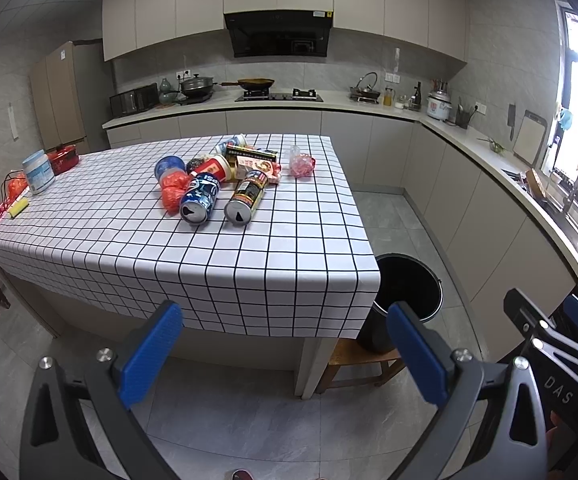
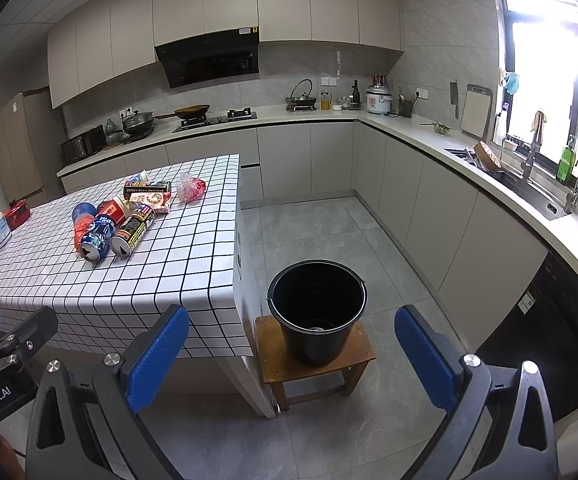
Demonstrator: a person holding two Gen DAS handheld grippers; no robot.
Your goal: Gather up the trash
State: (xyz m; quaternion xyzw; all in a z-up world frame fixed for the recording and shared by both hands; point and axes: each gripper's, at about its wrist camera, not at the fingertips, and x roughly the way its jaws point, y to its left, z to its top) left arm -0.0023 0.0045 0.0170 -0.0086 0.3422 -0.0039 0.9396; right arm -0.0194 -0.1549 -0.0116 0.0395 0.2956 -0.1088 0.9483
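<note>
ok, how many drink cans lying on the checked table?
2 clearly: a blue Pepsi aluminium can and, touching its right side, a black-and-yellow can, both mouths toward the camera. The pile behind may hide others.

The right gripper hangs with its blue pads spread wide, nothing between them. Ahead, a black bucket stands upright on a small wooden stool, just beside the near right corner of the checked table. Cans and wrappers lie clustered toward the table's far side.
</note>
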